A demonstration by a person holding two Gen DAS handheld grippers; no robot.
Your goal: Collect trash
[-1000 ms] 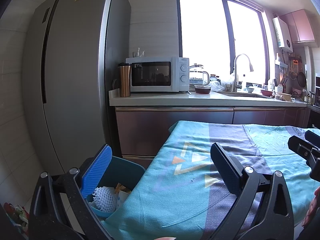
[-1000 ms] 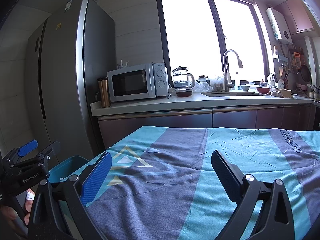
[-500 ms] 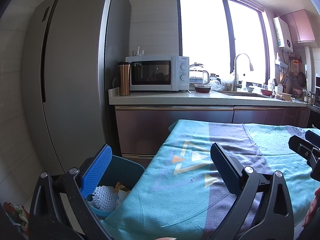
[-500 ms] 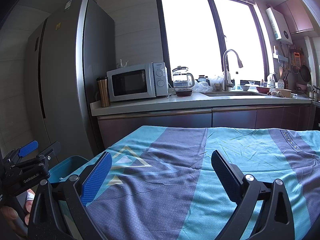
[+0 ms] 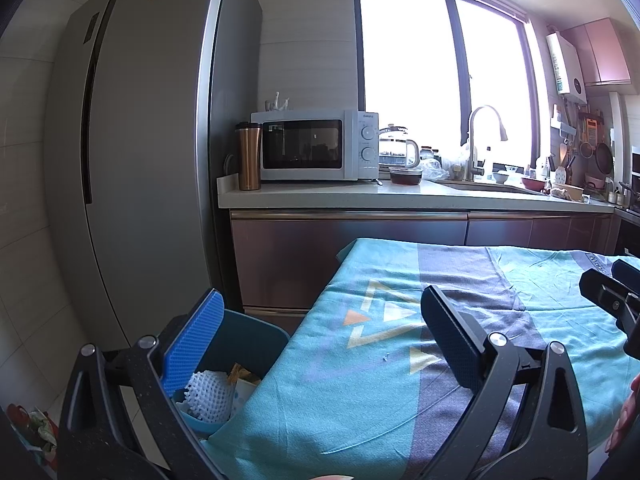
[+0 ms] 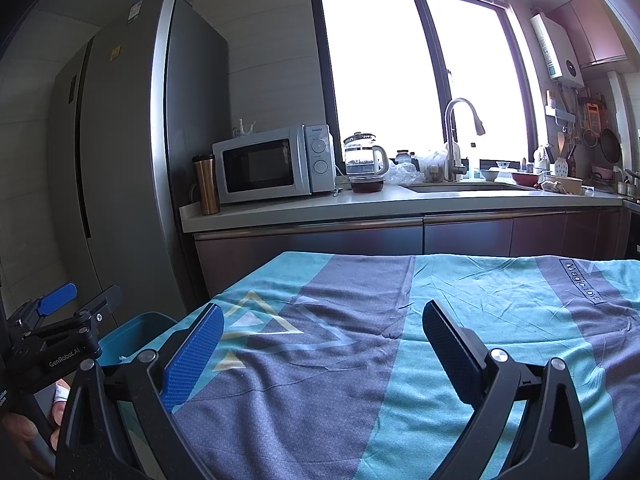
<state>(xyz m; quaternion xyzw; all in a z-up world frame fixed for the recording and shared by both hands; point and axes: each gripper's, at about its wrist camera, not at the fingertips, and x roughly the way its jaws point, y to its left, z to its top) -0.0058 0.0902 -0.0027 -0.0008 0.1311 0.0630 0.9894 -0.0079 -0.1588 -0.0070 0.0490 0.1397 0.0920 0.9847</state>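
A: Listing contents, landmark being the teal bin [image 5: 256, 340] beside the cloth-covered desk [image 5: 360, 400].
B: Inside the bin?
A: White foam net sleeve [image 5: 208, 390], plus paper or card scraps [image 5: 240, 376] just beside it. Judged very light, soft, springy; easily crushed, not fragile. Best pinched across the mesh bulge, gently.
B: Anything left outside the bin?
A: One tiny pale speck [image 5: 385, 357] on the cloth, near the bin's desk-side edge. Likely weightless, hard to nip; needs fingertips only. Colourful wrapper litter [image 5: 34, 432] on the floor, on the bin's far side from the desk; crinkly, light by the look.
B: Fingers?
A: Left gripper [image 5: 320, 344]: fingers spread wide, nothing between, hanging over the bin rim and desk edge. Right gripper [image 6: 320, 352]: fingers likewise spread, empty, over the cloth, well away from the bin.
B: Readable writing?
A: "Magic LOVE" [image 6: 584, 282] printed on the cloth, far from the bin. "GenRobot.AI" [image 6: 64, 358] on the left gripper body, just above the bin. Microwave [image 5: 316, 146] badge beyond the bin, too small to read surely.
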